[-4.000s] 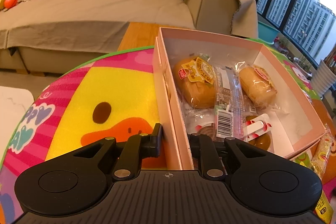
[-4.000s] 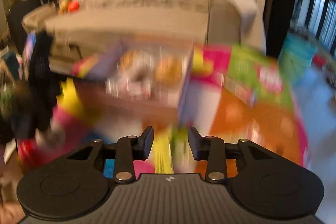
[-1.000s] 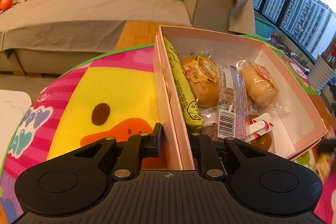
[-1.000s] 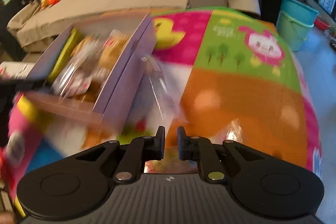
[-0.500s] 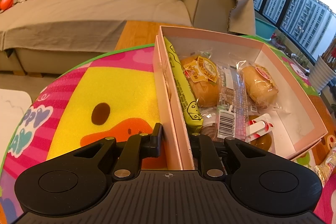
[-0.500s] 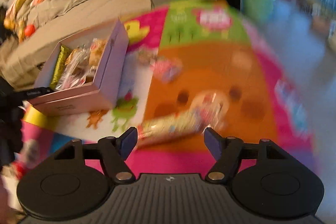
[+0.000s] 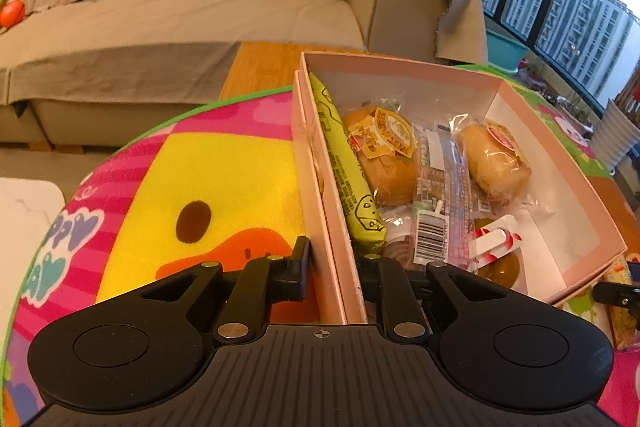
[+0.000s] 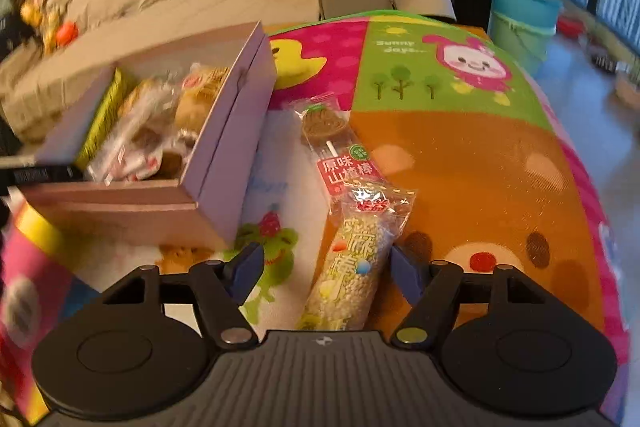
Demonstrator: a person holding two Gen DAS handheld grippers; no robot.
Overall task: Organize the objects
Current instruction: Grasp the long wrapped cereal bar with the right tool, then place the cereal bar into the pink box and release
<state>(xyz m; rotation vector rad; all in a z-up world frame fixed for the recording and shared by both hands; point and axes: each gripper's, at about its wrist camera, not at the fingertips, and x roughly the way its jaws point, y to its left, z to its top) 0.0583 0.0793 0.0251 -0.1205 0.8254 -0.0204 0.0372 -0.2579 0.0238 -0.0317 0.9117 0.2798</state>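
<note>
The box (image 7: 560,115) is coloured pink outside and white inside. A yellow-green stick pack (image 7: 348,179) is seen in it. The mat (image 8: 460,147) is printed with bright cartoon patches.

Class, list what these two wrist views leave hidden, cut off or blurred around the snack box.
- Left wrist: the box's near end is behind the left gripper.
- Left wrist: the right gripper is cut by the frame edge.
- Right wrist: the box's snacks are motion-blurred.
- Right wrist: the cereal bar's near end is under the right gripper's body.
</note>
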